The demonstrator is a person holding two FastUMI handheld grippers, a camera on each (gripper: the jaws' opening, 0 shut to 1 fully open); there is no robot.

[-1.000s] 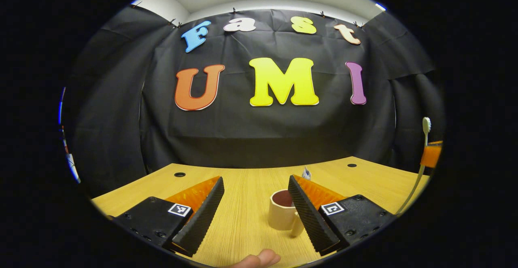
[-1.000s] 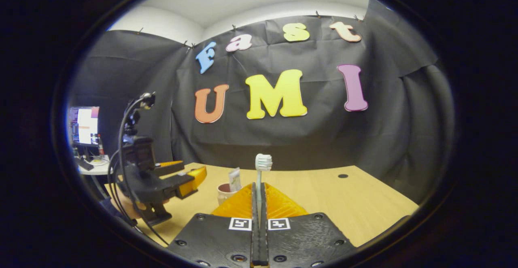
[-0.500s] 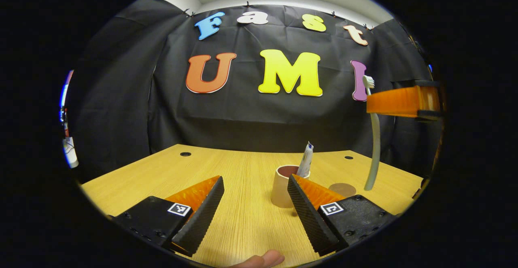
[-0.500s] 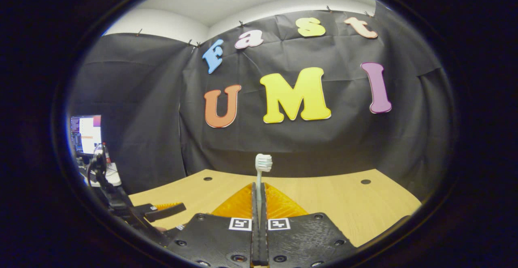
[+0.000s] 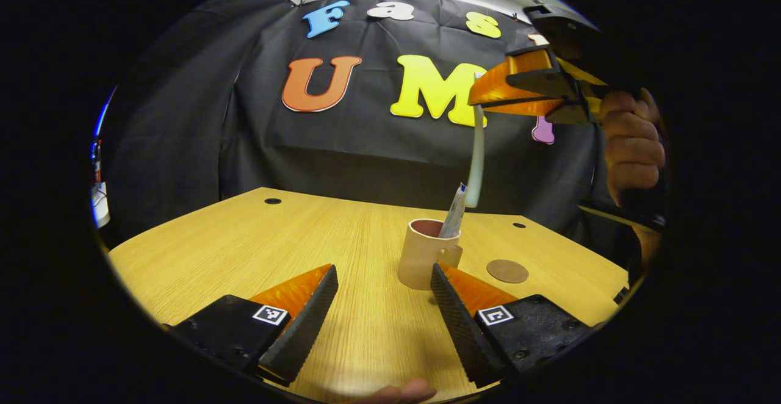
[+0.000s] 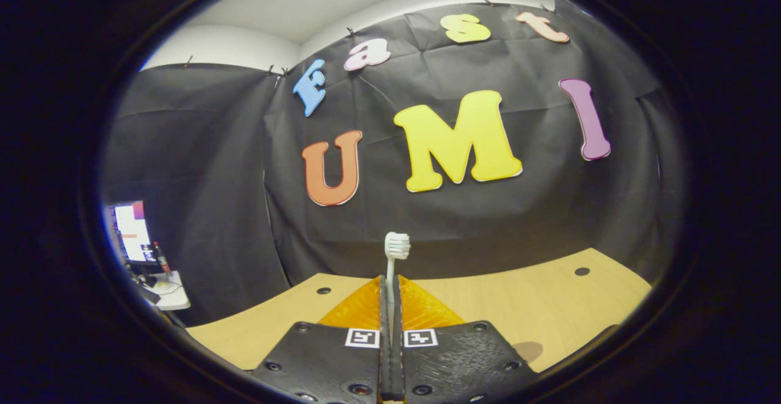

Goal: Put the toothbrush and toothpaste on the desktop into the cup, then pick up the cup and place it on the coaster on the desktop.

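Note:
A beige cup (image 5: 421,254) stands on the wooden desk (image 5: 256,239), and the toothpaste tube (image 5: 453,220) leans inside it. Right of the cup lies a round brown coaster (image 5: 507,271). My left gripper (image 5: 383,270) is open just in front of the cup, with nothing between its fingers. In the left gripper view, my right gripper (image 5: 479,94), held by a hand (image 5: 631,141), hangs above the cup. It is shut on the pale toothbrush (image 5: 475,147), whose handle end hangs just over the cup's rim. In the right gripper view, the bristle head (image 6: 397,245) sticks up past the right gripper (image 6: 390,279).
The desk has small round cable holes (image 5: 273,201) near its back edge. Black cloth walls close the booth behind and at both sides. A monitor on a side table (image 6: 133,233) shows at far left in the right gripper view. A fingertip (image 5: 396,392) shows at the left gripper view's bottom edge.
The right gripper has carried the toothbrush up and across from the desk's right side to above the cup. The left gripper has drawn back from the cup, still open.

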